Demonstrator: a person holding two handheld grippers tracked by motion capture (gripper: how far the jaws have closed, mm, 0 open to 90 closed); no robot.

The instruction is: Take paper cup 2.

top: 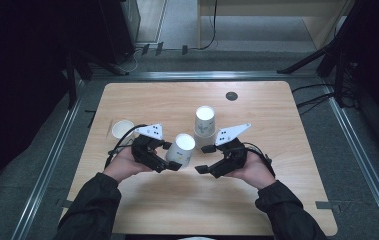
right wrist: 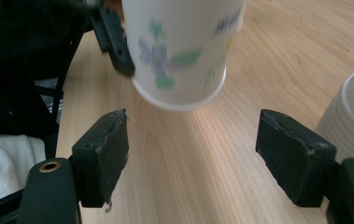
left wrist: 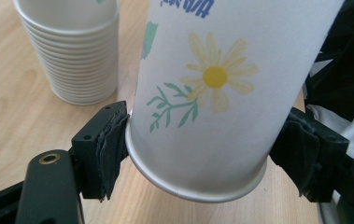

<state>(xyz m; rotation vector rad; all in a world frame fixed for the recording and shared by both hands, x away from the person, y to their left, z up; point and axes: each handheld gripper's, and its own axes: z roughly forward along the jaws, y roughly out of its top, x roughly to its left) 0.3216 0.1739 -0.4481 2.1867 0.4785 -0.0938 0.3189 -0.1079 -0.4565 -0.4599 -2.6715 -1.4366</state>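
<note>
Left tongs (left wrist: 202, 154) clamped on flowered paper cup (left wrist: 221, 88), its top cut off; right tongs (right wrist: 193, 154) apart, empty.

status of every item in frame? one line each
held paper cup: upside down, off the table, clamped in left gripper
left gripper: shut on the cup
right gripper: open, holding nothing
cup stack: upside down on table, untouched
single cup: upright on table, mouth up
</note>
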